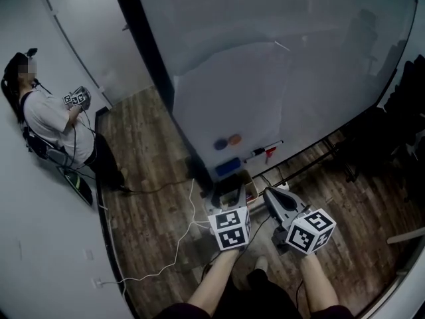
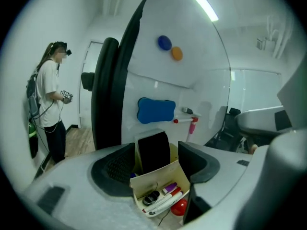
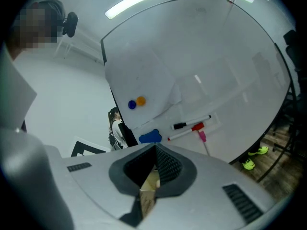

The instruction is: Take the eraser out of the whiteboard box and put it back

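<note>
Finding 1, position. The eraser (image 2: 153,150), a black block, stands upright at the far end of the whiteboard box (image 2: 160,175), and its upper half shows above the rim. The box is open-topped cardboard. It also holds markers (image 2: 169,194) and a red ball (image 2: 179,207) at the near end, apart from the eraser. The box sits in front of the whiteboard (image 1: 285,65); we cannot tell what carries it from below.

Finding 2, tongs. The left tongs (image 2: 156,161) stand wide open with one jaw on each side of the eraser. A gap shows on both sides, so they hold nothing. The right tongs (image 3: 152,175) are closed on a wall of the box and pinch the cardboard edge.

Finding 3, handling. We judge the eraser light, slightly soft at its faces and not fragile. Its matt surface should give the ribbed pads fair purchase. The exposed upper half, taken across its two side faces, is the sound place to grip. A low grip risks catching the rim.

Finding 4, risk. The cardboard looks thin and apt to flex or tip, so we consider the right-hand pinch necessary to steady it.
</note>
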The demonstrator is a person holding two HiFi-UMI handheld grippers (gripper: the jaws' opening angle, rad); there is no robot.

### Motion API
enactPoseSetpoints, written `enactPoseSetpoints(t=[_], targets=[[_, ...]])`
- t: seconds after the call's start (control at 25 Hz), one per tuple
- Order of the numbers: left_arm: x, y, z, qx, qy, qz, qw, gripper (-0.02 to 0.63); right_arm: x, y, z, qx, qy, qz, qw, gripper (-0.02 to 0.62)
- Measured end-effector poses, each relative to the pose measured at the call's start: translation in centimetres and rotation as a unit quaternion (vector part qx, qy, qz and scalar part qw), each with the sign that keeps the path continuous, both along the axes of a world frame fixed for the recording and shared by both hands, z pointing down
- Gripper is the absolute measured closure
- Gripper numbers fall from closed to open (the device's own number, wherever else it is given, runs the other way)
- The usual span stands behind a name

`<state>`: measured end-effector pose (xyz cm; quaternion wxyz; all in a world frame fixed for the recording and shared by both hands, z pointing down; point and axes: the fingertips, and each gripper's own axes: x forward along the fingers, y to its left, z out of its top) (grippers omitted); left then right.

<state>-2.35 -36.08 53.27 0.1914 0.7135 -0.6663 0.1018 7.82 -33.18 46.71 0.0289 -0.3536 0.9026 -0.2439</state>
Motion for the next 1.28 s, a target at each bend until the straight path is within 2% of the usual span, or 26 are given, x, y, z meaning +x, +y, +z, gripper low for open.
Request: enactPoseSetpoints(t=[0.2,0.64,0.96,1.16,1.28], targets=[[-0.1,-0.7,0.2,-0.005,-0.026,-0.033,0.9991,0.336,1.2,-0.3,0.3,-0.002,0.003,0.006,1.0,0.592],[-0.9,-2.2,1.0,-0.024,-0.09,-0.057,0.994,0.337,1.5,-1.0,0.5,-0.003,0.001,0.004,1.0,0.592],[-0.7,-2.1,1.0,-0.023,-0.104,-0.044,0.9934,0.367,1.5,-1.2,0.8,-0.005,0.001,0.006,1.0,0.592],[0.0,-1.1,0.3,-0.001,-0.121,-0.032,0.9921,0.371,1.8,-1.0,0.6,-0.003,-0.001,0.008,1.0,0.592],[0.0,-0.7,-0.1,0.008,-0.116,-0.03,0.9927,0.374,1.9,-0.8,0.6,-0.003,-0.003,0.01,1.0,0.592]])
